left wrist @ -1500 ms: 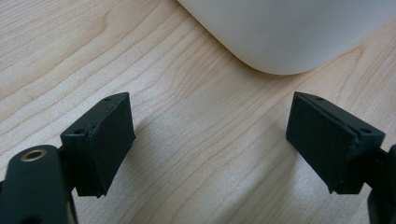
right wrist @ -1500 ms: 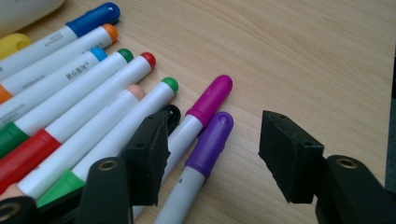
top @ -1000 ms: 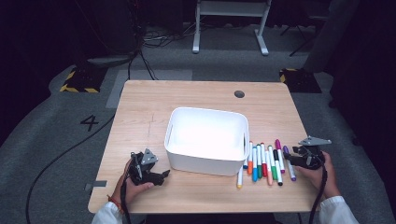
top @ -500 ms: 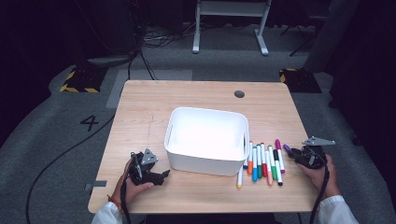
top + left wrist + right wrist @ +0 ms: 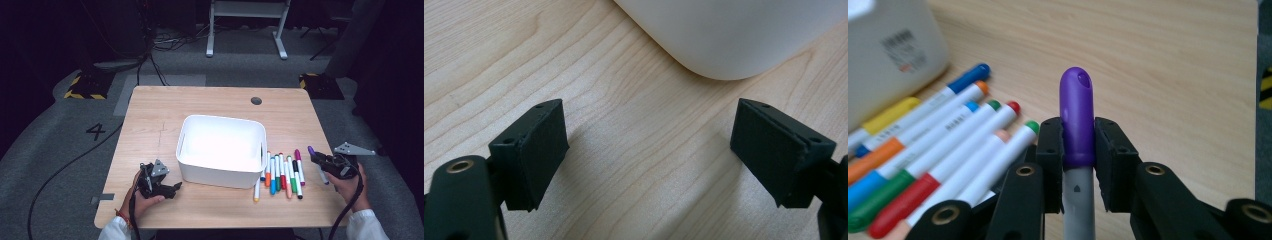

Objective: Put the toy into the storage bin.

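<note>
The wooden table (image 5: 165, 115) spreads wide under the high view, and near its front middle sits the white bin (image 5: 221, 156), open side up. Just to the right of the bin lies a row of markers (image 5: 281, 174), side by side on the wood, caps in blue, orange, green and red; in the right gripper view the same row (image 5: 933, 145) fans out at the left, close under the bin's wall (image 5: 888, 50).

Over at the right edge, the right gripper (image 5: 320, 159) has just closed its jaws, and they are clamped on the purple marker (image 5: 314, 156). The right gripper view shows it well: the two black pads squeeze the purple cap (image 5: 1077, 117) from both sides, the cap tip poking out past them, the grey barrel running back between the arms. The marker is off the table, apart from the row.

On the left, the left gripper (image 5: 167, 187) rests low at the front of the table, just beside the bin's front left corner. Its jaws stand wide apart with bare wood between them, the bin's rounded corner (image 5: 734, 35) just ahead.
</note>
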`<control>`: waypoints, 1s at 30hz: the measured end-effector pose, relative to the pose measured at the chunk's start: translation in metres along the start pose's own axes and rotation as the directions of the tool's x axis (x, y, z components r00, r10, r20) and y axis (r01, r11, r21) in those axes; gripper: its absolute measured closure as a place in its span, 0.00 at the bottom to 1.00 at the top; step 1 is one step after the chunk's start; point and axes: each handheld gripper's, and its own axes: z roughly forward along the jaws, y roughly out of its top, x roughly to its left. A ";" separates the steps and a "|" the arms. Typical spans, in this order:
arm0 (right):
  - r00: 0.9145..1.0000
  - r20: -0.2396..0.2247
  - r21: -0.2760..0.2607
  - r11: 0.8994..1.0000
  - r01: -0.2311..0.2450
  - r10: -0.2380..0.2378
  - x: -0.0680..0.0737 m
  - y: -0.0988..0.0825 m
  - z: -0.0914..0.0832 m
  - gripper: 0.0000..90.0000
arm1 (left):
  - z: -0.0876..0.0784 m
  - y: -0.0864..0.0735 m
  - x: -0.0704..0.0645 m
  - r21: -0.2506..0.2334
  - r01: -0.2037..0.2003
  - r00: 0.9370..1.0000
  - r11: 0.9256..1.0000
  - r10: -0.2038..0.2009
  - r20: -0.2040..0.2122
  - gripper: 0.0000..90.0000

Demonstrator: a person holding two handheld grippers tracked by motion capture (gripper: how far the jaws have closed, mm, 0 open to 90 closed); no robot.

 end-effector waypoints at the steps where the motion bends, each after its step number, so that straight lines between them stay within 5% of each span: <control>1: 1.000 -0.011 -0.013 1.000 0.005 -0.005 0.003 0.004 -0.003 0.83 | 0.000 0.000 0.000 0.000 0.000 1.000 1.000 0.000 0.004 0.17; 14: 0.983 -0.119 -0.131 0.984 0.122 -0.138 0.043 0.071 -0.033 0.83 | 0.000 0.000 0.000 0.001 0.001 1.000 1.000 -0.001 0.005 0.17; 30: 0.931 -0.245 -0.186 0.956 0.229 -0.271 0.102 0.143 -0.028 0.83 | 0.000 0.000 0.000 0.001 0.001 1.000 1.000 -0.001 0.005 0.17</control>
